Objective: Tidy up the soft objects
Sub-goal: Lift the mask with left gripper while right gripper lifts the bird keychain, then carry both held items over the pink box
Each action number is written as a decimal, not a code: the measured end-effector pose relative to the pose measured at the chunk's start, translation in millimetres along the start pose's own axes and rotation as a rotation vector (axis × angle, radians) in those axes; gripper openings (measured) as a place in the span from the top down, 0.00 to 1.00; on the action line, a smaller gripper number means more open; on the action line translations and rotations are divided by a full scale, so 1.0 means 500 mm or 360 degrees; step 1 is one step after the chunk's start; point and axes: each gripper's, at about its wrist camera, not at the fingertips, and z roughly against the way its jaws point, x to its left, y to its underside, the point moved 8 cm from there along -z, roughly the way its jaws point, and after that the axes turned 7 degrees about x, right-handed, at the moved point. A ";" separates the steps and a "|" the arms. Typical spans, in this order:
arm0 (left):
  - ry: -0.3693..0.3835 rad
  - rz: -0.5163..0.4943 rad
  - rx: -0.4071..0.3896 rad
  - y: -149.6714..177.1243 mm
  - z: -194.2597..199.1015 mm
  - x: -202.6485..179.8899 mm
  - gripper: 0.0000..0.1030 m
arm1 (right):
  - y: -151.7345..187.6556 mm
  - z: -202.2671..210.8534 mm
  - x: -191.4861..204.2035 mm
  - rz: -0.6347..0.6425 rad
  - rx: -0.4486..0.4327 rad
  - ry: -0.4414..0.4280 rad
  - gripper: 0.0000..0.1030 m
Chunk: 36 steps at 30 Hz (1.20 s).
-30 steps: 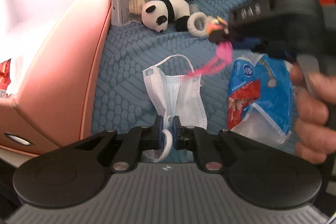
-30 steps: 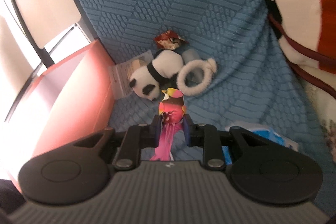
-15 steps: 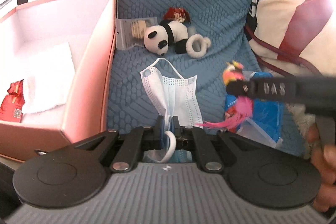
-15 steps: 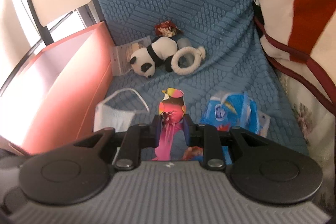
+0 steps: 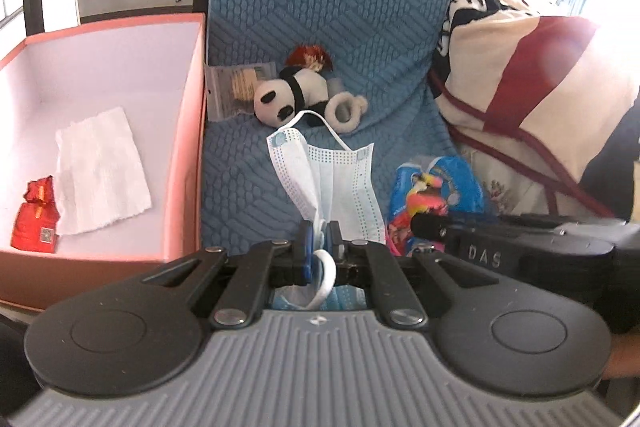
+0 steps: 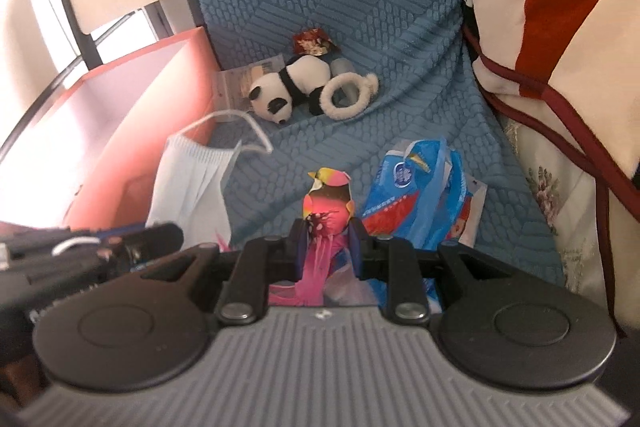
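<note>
Clamped tight, the left gripper [image 5: 319, 241] pinches a pale blue face mask [image 5: 334, 183] by its near edge, with one white ear loop curling down behind the pads. The mask is pleated, dotted along its top seam, and hangs lifted off the blue quilted cover [image 5: 332, 7]; its far ear loop arcs up in front of the panda. From the right wrist view the same mask [image 6: 192, 179] shows folded and slack, just beside the box wall.

Beside it, the right gripper [image 6: 326, 241] is closed on a small toy bird [image 6: 329, 205]: yellow and pink head, dark chest, orange-pink body, with bright pink tail feathers trailing down between the fingers. It is held above the cover, just left of a crumpled blue plastic bag [image 6: 412, 187] with red printing.

Farther back on the cover lies a black-and-white panda plush [image 5: 290, 95] on its side, a fluffy white ring [image 5: 344, 109] touching it, a small clear packet [image 5: 236, 87] to its left and a red wrapper [image 5: 310, 55] behind.

At the left stands an open pink box [image 5: 188, 131] with a white interior, holding a sheet of white tissue [image 5: 100, 167] and a red packet [image 5: 36, 215]. A cream and dark red fabric bundle [image 5: 532, 75] rests on the right.
</note>
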 end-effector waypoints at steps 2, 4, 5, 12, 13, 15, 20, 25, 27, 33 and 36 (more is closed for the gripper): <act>-0.0004 0.0008 -0.0005 -0.003 0.015 0.002 0.92 | -0.002 0.012 0.006 -0.0004 0.0002 -0.0007 0.75; 0.0020 0.0039 0.0003 -0.004 0.031 0.001 0.92 | -0.012 0.032 0.016 0.0014 -0.0024 -0.0008 0.75; 0.0028 0.0035 -0.0001 -0.006 0.039 -0.002 0.92 | -0.017 0.038 0.019 0.0020 -0.0033 -0.0003 0.75; 0.0001 0.0061 -0.0100 -0.054 0.113 0.034 0.92 | -0.071 0.096 0.070 0.0022 -0.0126 -0.0042 0.75; -0.0006 0.0064 -0.0113 -0.062 0.124 0.043 0.92 | -0.079 0.102 0.079 0.0030 -0.0139 -0.0053 0.75; -0.0014 0.0082 -0.0139 -0.081 0.146 0.064 0.92 | -0.102 0.114 0.099 0.0052 -0.0173 -0.0060 0.75; -0.0033 0.0125 -0.0208 -0.132 0.196 0.116 0.92 | -0.159 0.139 0.154 0.0081 -0.0237 -0.0092 0.75; -0.0036 0.0142 -0.0251 -0.181 0.241 0.165 0.92 | -0.221 0.172 0.222 0.0123 -0.0334 -0.0143 0.75; -0.0064 0.0150 -0.0273 -0.199 0.259 0.192 0.92 | -0.245 0.185 0.259 0.0146 -0.0384 -0.0175 0.75; -0.0142 0.0262 -0.0299 -0.221 0.295 0.309 0.92 | -0.289 0.189 0.355 0.0209 -0.0446 -0.0246 0.75; -0.0199 0.0272 -0.0270 -0.219 0.293 0.366 0.92 | -0.294 0.163 0.401 0.0248 -0.0412 -0.0283 0.75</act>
